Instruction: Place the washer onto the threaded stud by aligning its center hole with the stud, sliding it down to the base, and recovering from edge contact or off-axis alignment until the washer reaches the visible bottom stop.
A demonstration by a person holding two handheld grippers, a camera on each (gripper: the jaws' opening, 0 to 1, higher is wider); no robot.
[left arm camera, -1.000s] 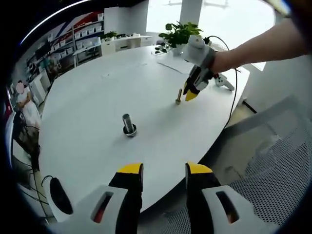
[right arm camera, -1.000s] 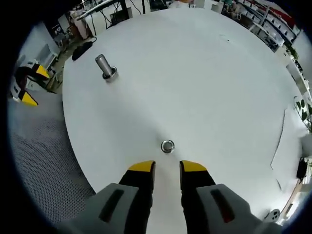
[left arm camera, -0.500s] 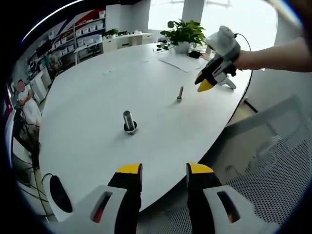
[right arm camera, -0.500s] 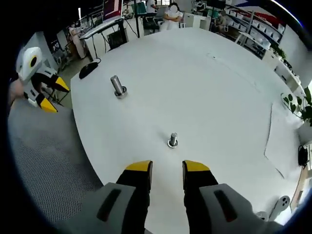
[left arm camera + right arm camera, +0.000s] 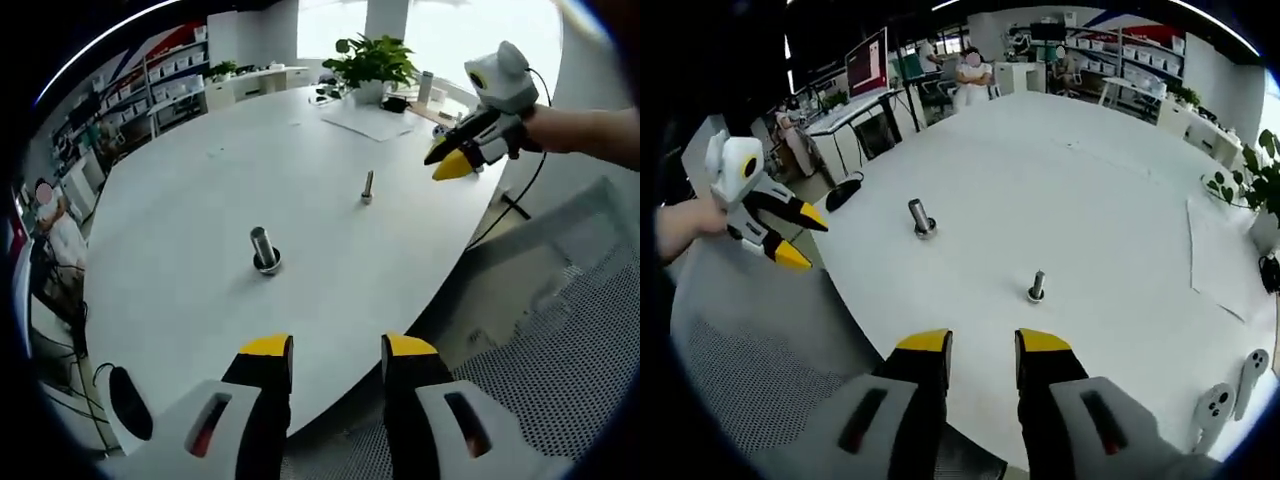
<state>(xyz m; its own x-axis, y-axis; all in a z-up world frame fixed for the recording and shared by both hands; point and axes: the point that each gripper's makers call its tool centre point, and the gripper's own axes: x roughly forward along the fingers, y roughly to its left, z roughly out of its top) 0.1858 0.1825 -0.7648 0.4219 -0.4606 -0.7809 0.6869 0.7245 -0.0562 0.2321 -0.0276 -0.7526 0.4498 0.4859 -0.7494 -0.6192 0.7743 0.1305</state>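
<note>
Washer and slim grey threaded stud (image 5: 368,187) stand together on the round white table (image 5: 200,200) in the left gripper view; we see a small ring at the stud's foot that seems to be the washer, lying at the base (too small to be sure). A thicker grey metal cylinder on a dark ring base (image 5: 263,251) stands well apart from it, nearer to us. Our left gripper (image 5: 335,350) hangs off the table's near edge, its yellow-tipped jaws apart with nothing between them. The right gripper (image 5: 452,160) is off the table's far edge, above the floor, away from the stud, jaws slightly parted and empty. A potted green plant (image 5: 368,65) sits at the table's far side.

From the right gripper view, the stud (image 5: 1037,287) rises upright ahead of our right gripper (image 5: 983,345), whose jaws are apart and empty. The cylinder (image 5: 920,217) stands further off. The left gripper (image 5: 795,235) hovers beyond the table edge, jaws spread.
</note>
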